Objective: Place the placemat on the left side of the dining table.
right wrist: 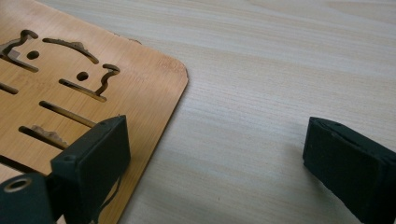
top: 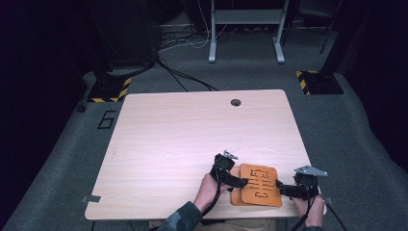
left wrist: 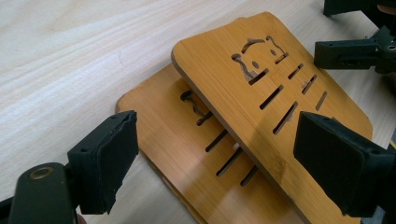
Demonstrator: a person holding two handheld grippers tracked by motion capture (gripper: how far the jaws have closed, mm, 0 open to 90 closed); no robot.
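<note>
- Left gripper view: your left gripper (left wrist: 210, 158) holds its jaws wide apart, clamped on nothing; the upper bamboo board (left wrist: 280, 107) lies skewed over the lower bamboo board (left wrist: 168, 135), and both reach in between the jaws.
- Right gripper view: your right gripper (right wrist: 210, 163) is also spread; its left jaw hangs over the upper board's corner, its right jaw over bare table (right wrist: 261, 70).
- High view: both boards sit at the table's near edge, between your two grippers.
- Progress, judged: neither board is gripped or lifted, so the separating or moving is yet to be done.
</note>
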